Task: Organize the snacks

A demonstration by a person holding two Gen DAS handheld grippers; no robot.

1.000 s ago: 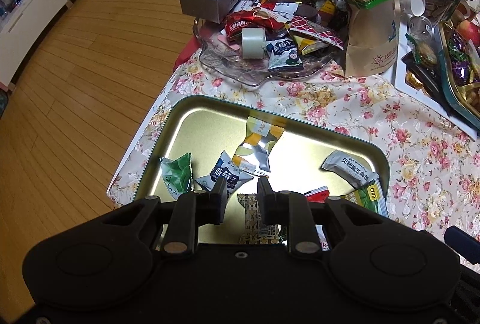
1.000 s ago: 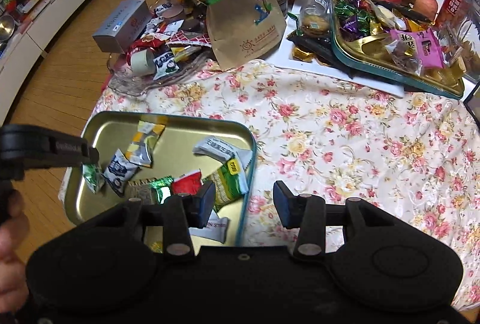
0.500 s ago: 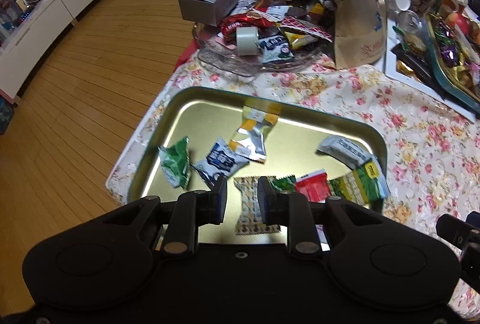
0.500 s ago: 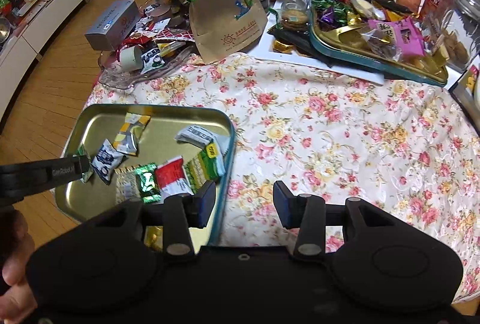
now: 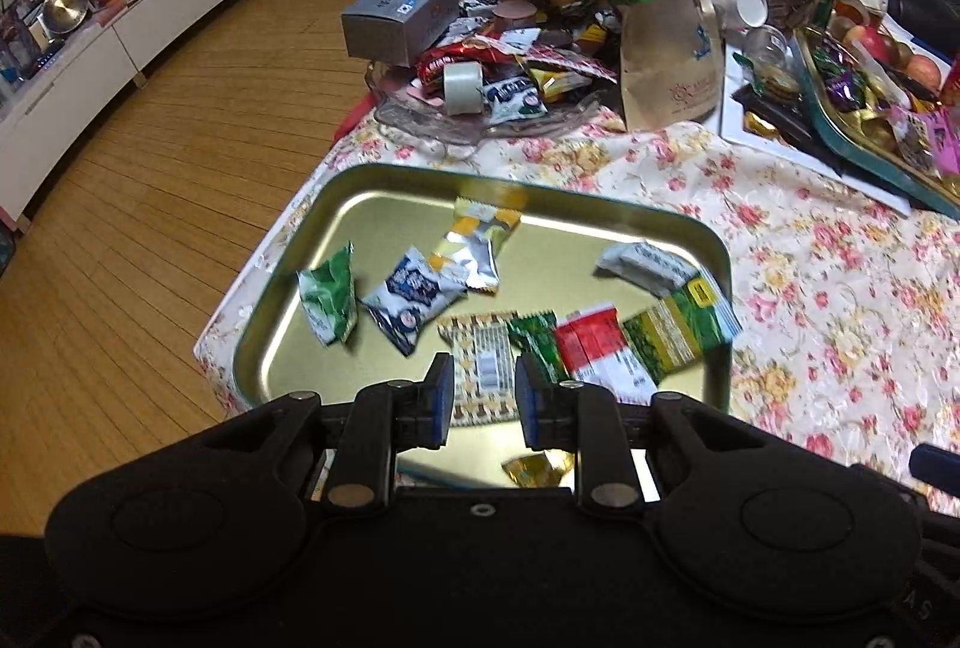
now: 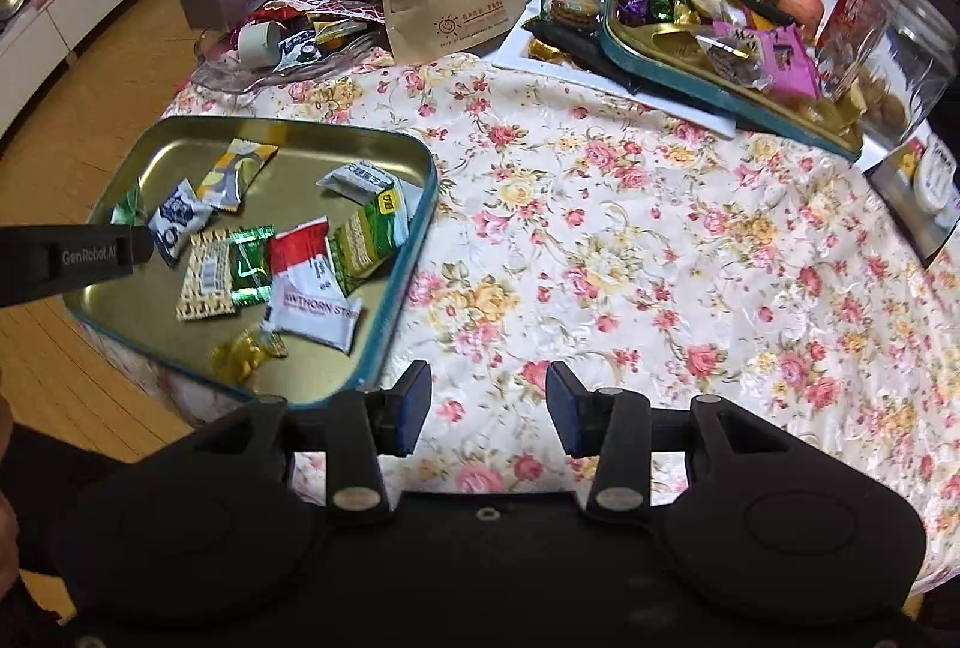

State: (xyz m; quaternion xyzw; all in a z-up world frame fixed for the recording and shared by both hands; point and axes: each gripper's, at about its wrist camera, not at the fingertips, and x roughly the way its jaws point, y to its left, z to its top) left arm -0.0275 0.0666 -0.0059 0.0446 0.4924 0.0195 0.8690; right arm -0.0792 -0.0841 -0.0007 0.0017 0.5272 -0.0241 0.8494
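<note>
Left wrist view: left tool hangs over the near edge of the gold tin tray, jaws part-way apart, nothing clamped between them. Tan patterned wrapper lies flat on the tray floor directly ahead of the gap, its long axis running away from the tool, so the jaws straddle its short width. Green packet and red-and-white packet sit just to its right, edges touching or overlapping; cannot tell which. Right wrist view: right tool is released too, empty, poised over bare floral cloth off the tray's right rim, near its front corner. Tray sits at the tabletop's left front corner. Judgement: left tool is the nearer one to the tan wrapper; a straight descent should bracket it, though the green packet's closeness risks a double pick. Gold-foil candy rests near the tray's front edge.
</note>
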